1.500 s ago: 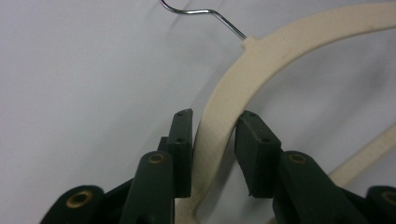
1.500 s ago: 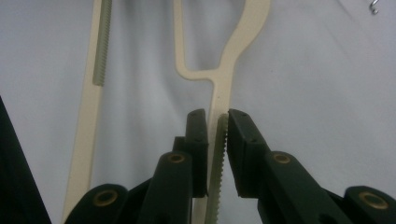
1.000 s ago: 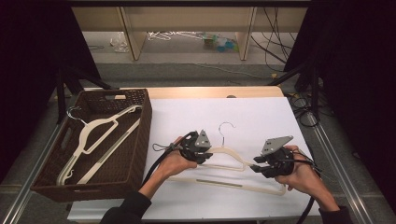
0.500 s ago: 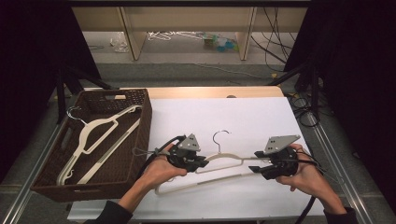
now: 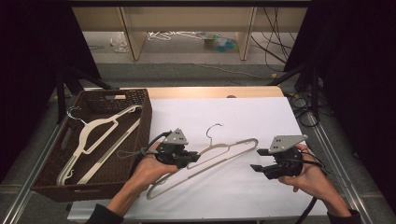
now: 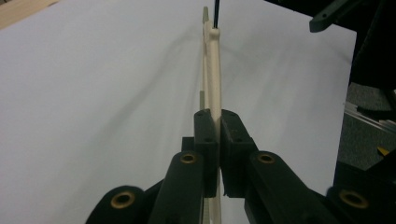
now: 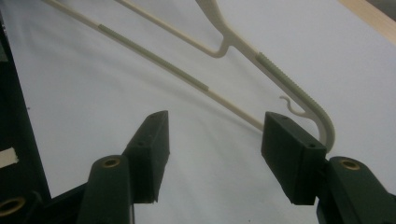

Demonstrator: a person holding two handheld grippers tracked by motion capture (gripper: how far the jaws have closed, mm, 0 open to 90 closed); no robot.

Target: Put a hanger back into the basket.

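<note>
Left gripper (image 5: 192, 157) clamped on cream hanger (image 5: 219, 151), ready for basket (image 5: 140, 122); right gripper (image 5: 259, 159) freshly parted, empty, hanger released.

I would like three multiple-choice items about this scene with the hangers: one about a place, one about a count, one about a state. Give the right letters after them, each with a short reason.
1. Where does the brown basket stand?
A. at the left of the white table
B. at its right
C. at its far edge

2. How many hangers lie in the basket?
A. none
B. one
C. two

3. What is the left gripper doing?
A. it stands open above the table
B. it is shut on the cream hanger
C. it holds the basket rim

Key:
1 A, as the high view shows the basket beside the table's left edge.
2 C, as two pale hangers lie side by side in it.
3 B, as the left gripper view shows both pads pressed on the hanger's arm, while the right gripper stands open, apart from it.
</note>
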